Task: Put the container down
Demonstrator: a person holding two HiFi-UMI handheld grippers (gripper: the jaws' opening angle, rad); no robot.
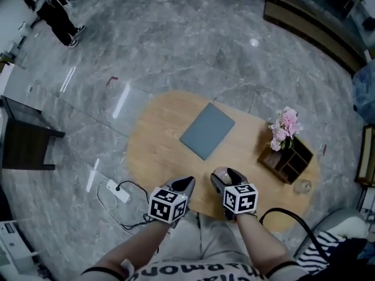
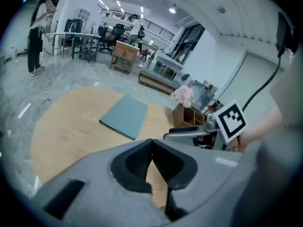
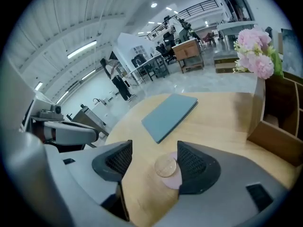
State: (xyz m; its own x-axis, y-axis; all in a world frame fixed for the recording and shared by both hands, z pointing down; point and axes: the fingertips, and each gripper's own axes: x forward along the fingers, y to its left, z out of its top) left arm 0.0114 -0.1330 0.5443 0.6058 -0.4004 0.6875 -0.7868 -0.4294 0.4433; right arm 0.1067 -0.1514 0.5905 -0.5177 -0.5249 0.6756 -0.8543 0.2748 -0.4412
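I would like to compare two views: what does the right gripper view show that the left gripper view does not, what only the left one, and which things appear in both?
Only the right gripper view: a small round container with a clear lid, standing on the table between the open jaws of the right tool. Only the left gripper view: the left tool with its jaws together and nothing between them. Both: the table, the grey-blue folder, the pink flowers and the wooden organiser.

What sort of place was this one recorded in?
Probably a large open-plan office or showroom hall: polished grey stone floor, desks and office chairs in the background, an upper-level railing.
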